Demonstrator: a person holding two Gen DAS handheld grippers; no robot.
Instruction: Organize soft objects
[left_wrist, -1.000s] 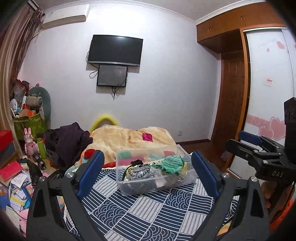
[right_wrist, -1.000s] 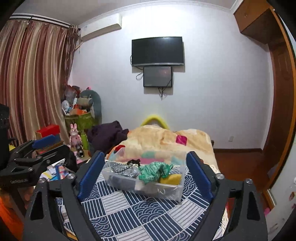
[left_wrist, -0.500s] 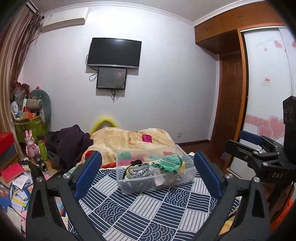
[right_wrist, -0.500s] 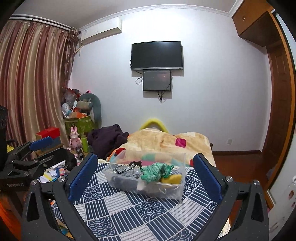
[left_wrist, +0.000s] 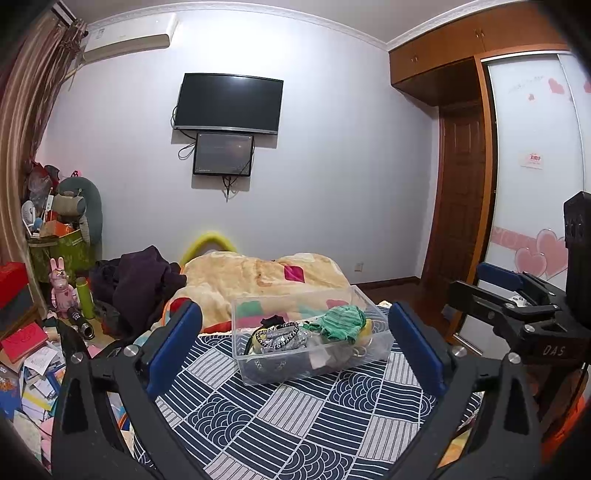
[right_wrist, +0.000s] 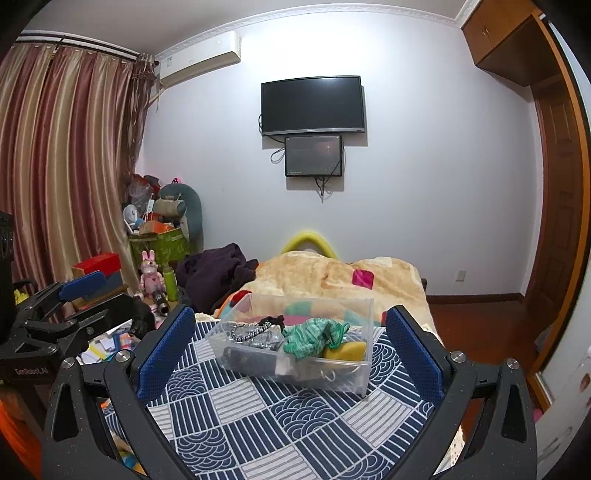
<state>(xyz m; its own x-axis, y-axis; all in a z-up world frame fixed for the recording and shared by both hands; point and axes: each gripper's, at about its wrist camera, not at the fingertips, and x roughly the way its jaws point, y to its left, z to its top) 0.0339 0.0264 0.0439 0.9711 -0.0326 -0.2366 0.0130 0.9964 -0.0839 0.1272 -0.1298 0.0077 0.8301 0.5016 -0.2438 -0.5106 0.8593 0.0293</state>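
Left wrist view: the left gripper (left_wrist: 295, 347) has its blue-padded fingers (left_wrist: 173, 343) spread wide, holding nothing, well short of the clear plastic box (left_wrist: 312, 363).
Right wrist view: the right gripper (right_wrist: 290, 350) is also spread wide and holds nothing; the box (right_wrist: 295, 369) sits between its two pads, farther off.
Box: it rests on the navy and white patterned cloth (left_wrist: 295, 417) that covers the near end of the bed, with one corner turned toward the right gripper.
Box contents: a green knitted piece (left_wrist: 340, 323) lies on top toward the right, a yellow soft thing (right_wrist: 345, 350) under it, a black and white braided band (left_wrist: 275, 332) and grey fabric toward the left, and a small black piece (left_wrist: 273, 319) at the far edge.
Other gripper: from the left wrist, the right gripper's body shows at the right edge; from the right wrist, the left gripper's body shows at the left edge.
Bed, far end: a beige blanket (left_wrist: 258, 277) with coloured patches lies beyond the box, and a dark purple pile of clothes (left_wrist: 144, 284) lies to its left.
Far wall: a television (left_wrist: 229, 103) hangs above a smaller screen (left_wrist: 223, 154).
Left side: curtains (right_wrist: 62, 166), a pink rabbit toy (right_wrist: 151, 275) and scattered papers on the floor.
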